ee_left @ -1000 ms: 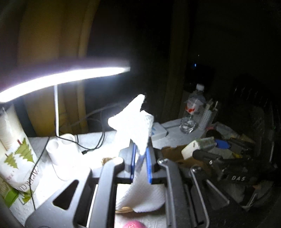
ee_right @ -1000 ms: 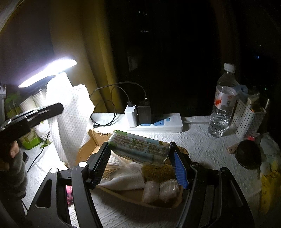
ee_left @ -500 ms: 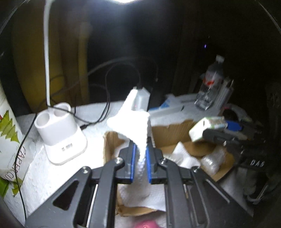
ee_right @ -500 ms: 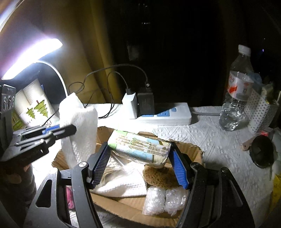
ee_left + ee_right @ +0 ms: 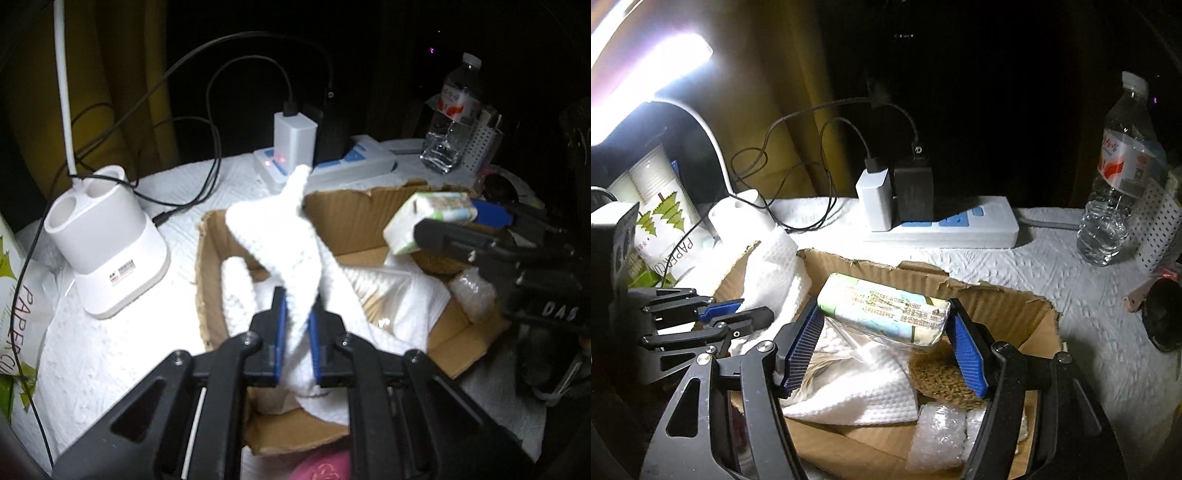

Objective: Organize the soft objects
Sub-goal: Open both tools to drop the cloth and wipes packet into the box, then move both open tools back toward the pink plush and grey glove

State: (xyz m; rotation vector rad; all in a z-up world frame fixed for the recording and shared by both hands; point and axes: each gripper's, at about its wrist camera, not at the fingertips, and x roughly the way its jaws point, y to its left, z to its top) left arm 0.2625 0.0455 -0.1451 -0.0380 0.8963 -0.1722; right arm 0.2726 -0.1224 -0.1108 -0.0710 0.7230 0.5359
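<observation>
My left gripper (image 5: pixel 297 325) is shut on a white paper towel (image 5: pixel 280 240) and holds it over the left end of an open cardboard box (image 5: pixel 340 206). My right gripper (image 5: pixel 886 347) is shut on a green and white tissue pack (image 5: pixel 886 310), held above the same box (image 5: pixel 1004 306). The pack also shows in the left wrist view (image 5: pixel 428 218). In the box lie another white paper towel (image 5: pixel 860 391), a brown sponge (image 5: pixel 938 380) and bubble-wrap rolls (image 5: pixel 938 439). The left gripper (image 5: pixel 738 314) and its towel (image 5: pixel 772 273) show at the left in the right wrist view.
A white lamp base (image 5: pixel 107 240) stands left of the box. A power strip (image 5: pixel 945 229) with chargers and cables lies behind it. A water bottle (image 5: pixel 1119 173) and a perforated holder (image 5: pixel 1156 225) stand at the right. A paper cup pack (image 5: pixel 661 229) is far left.
My left gripper has come down and forward with the paper towel, now low over the box. My right gripper has lowered the tissue pack closer to the box.
</observation>
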